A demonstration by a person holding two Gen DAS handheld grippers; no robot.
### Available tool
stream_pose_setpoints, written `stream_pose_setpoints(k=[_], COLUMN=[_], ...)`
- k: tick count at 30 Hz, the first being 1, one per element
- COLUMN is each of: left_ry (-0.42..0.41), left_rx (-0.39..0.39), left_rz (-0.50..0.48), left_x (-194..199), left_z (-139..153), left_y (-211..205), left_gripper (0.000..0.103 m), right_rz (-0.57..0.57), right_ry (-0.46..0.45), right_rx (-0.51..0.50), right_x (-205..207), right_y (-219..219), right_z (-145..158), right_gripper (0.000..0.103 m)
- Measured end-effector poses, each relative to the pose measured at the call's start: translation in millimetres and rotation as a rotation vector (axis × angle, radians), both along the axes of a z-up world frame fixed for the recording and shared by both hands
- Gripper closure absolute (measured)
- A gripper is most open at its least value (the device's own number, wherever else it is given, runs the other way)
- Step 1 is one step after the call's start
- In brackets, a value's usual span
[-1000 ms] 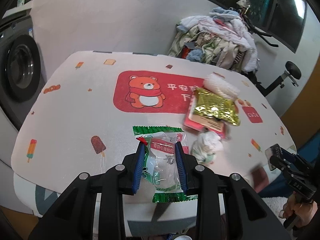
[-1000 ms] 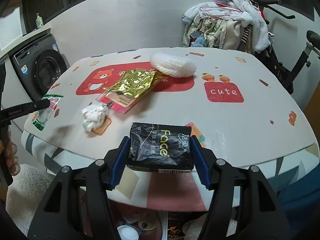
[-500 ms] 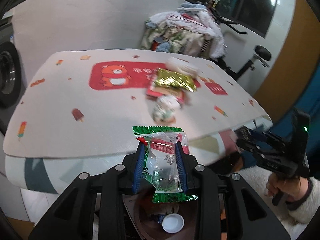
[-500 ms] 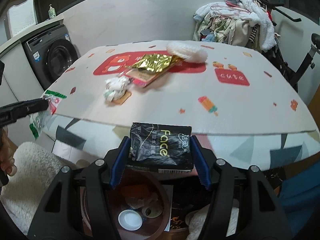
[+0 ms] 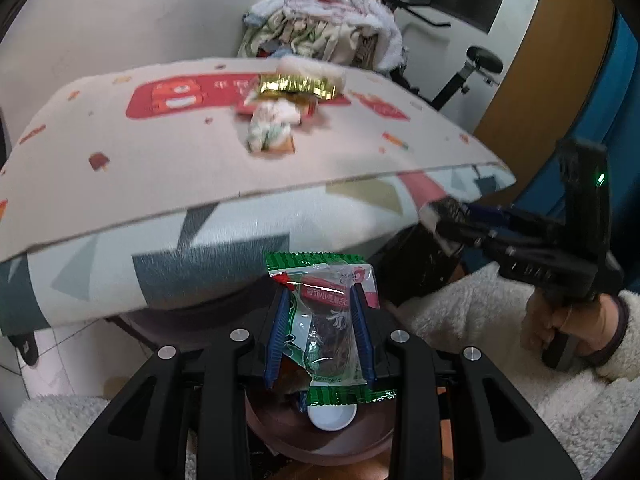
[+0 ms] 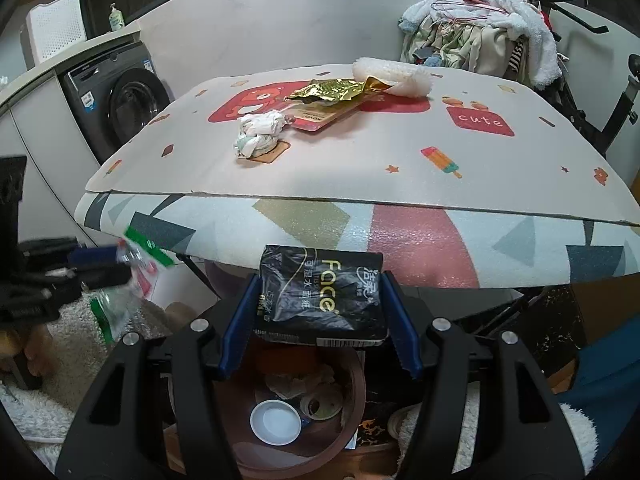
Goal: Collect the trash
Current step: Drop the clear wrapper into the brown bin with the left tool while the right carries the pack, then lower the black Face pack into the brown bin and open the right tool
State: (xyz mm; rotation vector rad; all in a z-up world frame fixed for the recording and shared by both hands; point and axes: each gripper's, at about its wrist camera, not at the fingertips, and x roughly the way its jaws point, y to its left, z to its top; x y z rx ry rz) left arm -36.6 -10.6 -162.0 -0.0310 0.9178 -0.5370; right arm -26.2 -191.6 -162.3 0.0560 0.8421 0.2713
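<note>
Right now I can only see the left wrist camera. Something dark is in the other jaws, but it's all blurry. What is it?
Observer: A black tissue pack with "Face" printed on it; the right gripper is clamped on its sides.
Operator: Is it over the bin like my green wrapper?
Observer: Yes, the brown bin sits right below it, under the table edge.
Operator: What's in the bin? I only see a white round thing.
Observer: Beside that white lid lie crumpled paper and a tape roll.
Operator: Anything else on the left?
Observer: A washing machine stands beside the table.
</note>
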Motion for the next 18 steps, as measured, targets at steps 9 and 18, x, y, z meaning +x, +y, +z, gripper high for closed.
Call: stream_pose_setpoints(k=[9, 18], left_ry=[0.024, -0.052], left_rx=[-0.005, -0.002], left_rz=[0.011, 0.099], left_x=[4.9, -0.7], left_z=[-6.5, 7.2], left_y=[0.8, 13.7], left_gripper=[0.058, 0.032], right_rz=[0.05, 0.113], right_ry=[0.03, 0.065], right_rx=[-0.031, -0.073], right_x=[0.5, -0.6], right_y=[13.5, 28.4], right_z=[-9.7, -18.1], right_gripper=[0.042, 0.042])
